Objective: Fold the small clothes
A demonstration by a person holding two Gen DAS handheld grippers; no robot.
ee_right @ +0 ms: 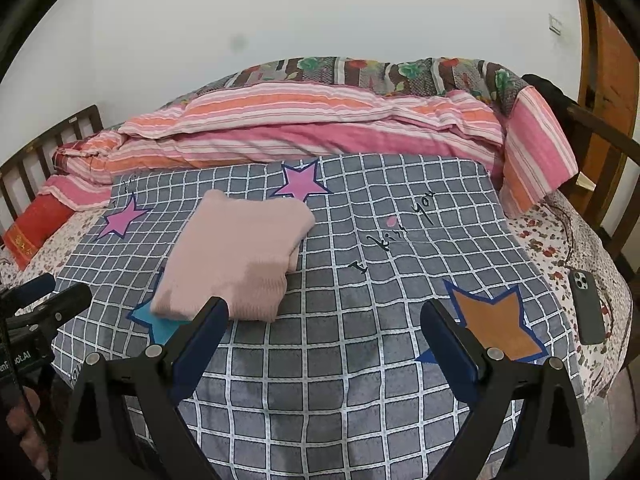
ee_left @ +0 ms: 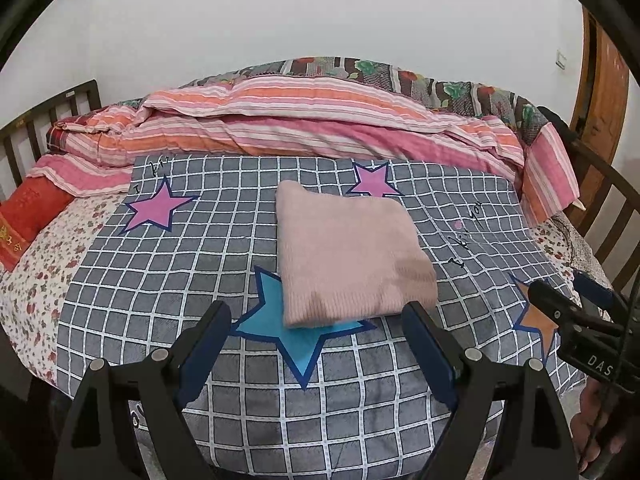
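The bed [ee_left: 24, 280] fills both views, with a striped quilt [ee_left: 280, 120] heaped far beyond the jaws and a grey checked mat [ee_left: 160, 280] with stars spread directly under them. On the mat lies the pink garment [ee_left: 348, 256], already folded into a neat rectangle; it sits just ahead of the left gripper [ee_left: 316, 312], a little toward its right jaw, and ahead and left of the right gripper [ee_right: 324, 312], whose left jaw overlaps its near edge in the picture. Both pairs of jaws stand spread wide and hold nothing, clear of the cloth as far as can be told. Judging from this, the fold looks done. The risks: a jaw could catch the near edge or the loose upper layer and drag the fold open, since the knit looks soft and slides easily on the mat; the 2 grippers are close together and could knock. A phone [ee_right: 586, 306] lies far right of the right jaws, near the bed's edge, where a tug on the bedding might shift it. Readable writing: "I kiss you", roughly, on the mat, "DAS" on the right gripper's body, and letters ending "ot.AI" on the left one's.
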